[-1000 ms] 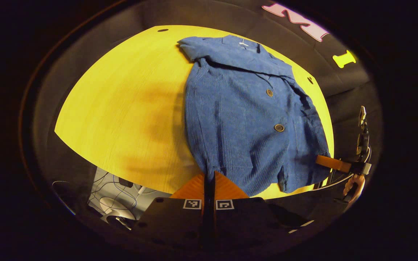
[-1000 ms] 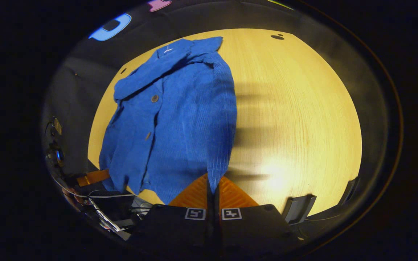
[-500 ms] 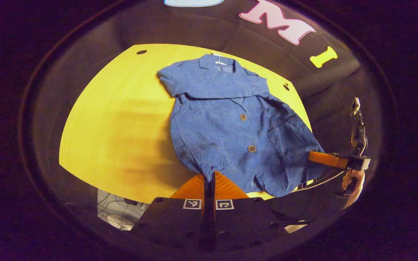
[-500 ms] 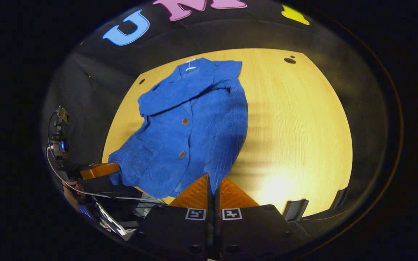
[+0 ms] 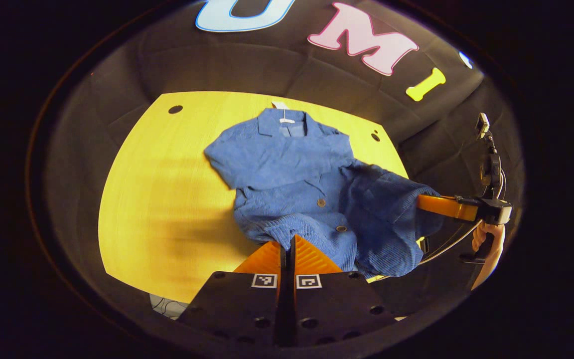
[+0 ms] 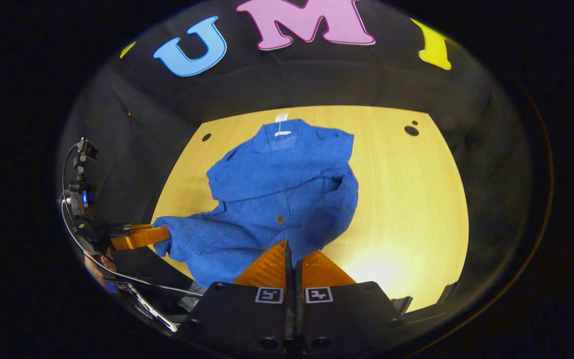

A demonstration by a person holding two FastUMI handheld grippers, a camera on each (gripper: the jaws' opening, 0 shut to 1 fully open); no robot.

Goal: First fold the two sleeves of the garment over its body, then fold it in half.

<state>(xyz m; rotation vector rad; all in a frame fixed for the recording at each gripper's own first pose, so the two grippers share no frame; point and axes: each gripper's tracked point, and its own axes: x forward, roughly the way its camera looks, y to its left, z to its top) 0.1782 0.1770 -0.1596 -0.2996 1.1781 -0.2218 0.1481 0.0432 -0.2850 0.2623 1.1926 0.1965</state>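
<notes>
A blue corduroy jacket [image 5: 287, 164] lies on the yellow table [image 5: 157, 189], its collar and white tag at the far end and a sleeve folded across its chest. My left gripper [image 5: 287, 242] is shut on the near hem corner, which is lifted and bunched. In the left gripper view, my right gripper [image 5: 424, 202] pinches the other hem corner at the right, held by a hand [image 5: 486, 244]. In the right gripper view, the jacket [image 6: 277, 174] is raised at its lower edge. My right gripper [image 6: 292, 247] is shut on the hem, and my left gripper [image 6: 165, 234] grips the hem at the left.
The table [image 6: 406, 199] has small round holes near its far corners [image 5: 175, 109] [image 6: 411, 130]. Bare tabletop lies left of the jacket in the left gripper view and right of it in the right gripper view. Cables hang below the other gripper [image 6: 117, 274].
Both grippers have risen and moved toward the collar with the hem in them. The jacket's lower half has come off the table and bunches over its middle.
</notes>
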